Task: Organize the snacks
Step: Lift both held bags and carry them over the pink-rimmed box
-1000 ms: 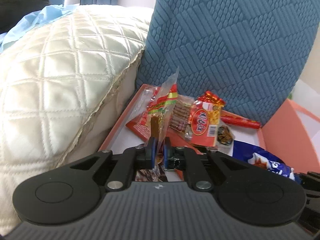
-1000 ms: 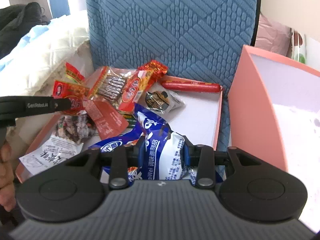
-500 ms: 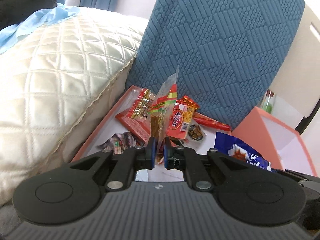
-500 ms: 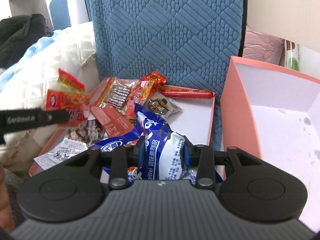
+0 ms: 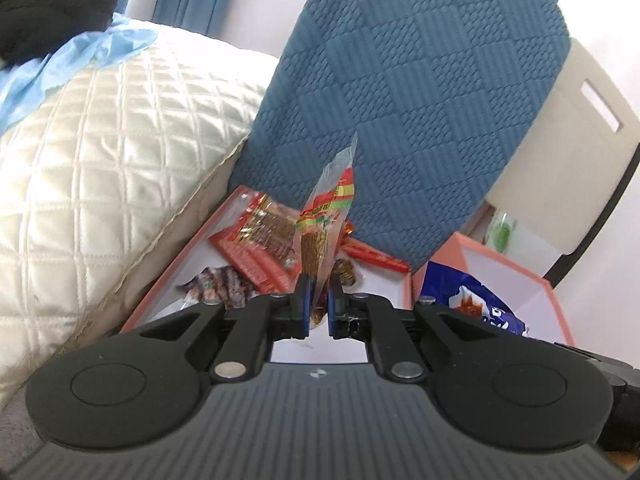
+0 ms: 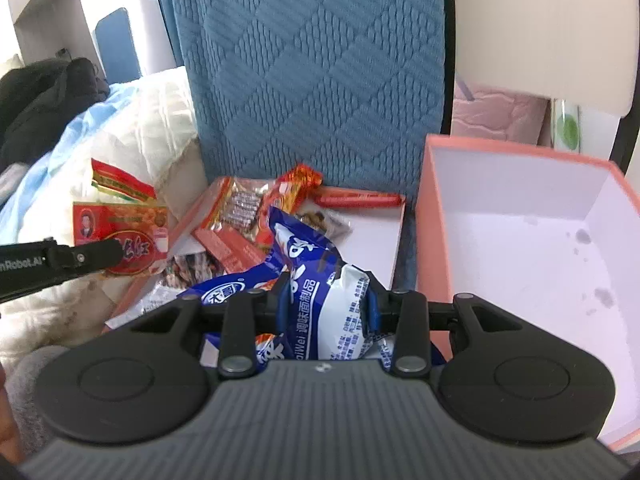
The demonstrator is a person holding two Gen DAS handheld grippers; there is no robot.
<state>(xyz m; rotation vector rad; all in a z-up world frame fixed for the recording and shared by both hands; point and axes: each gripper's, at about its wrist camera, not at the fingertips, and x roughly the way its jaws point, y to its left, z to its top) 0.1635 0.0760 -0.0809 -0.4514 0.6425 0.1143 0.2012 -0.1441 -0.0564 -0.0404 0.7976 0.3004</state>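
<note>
2 grippers, each holding a snack packet over the pink boxes.

Left wrist view: the left gripper [image 5: 319, 304] pinches a clear red-and-yellow packet [image 5: 325, 220] upright above the shallow tray [image 5: 168, 276] of snacks. Right wrist view: the right gripper [image 6: 326, 306] clamps a blue-and-white bag [image 6: 320, 280], just beside the deep pink box [image 6: 432, 216]; a sausage [image 6: 356, 199] lies at the tray's back edge.
</note>
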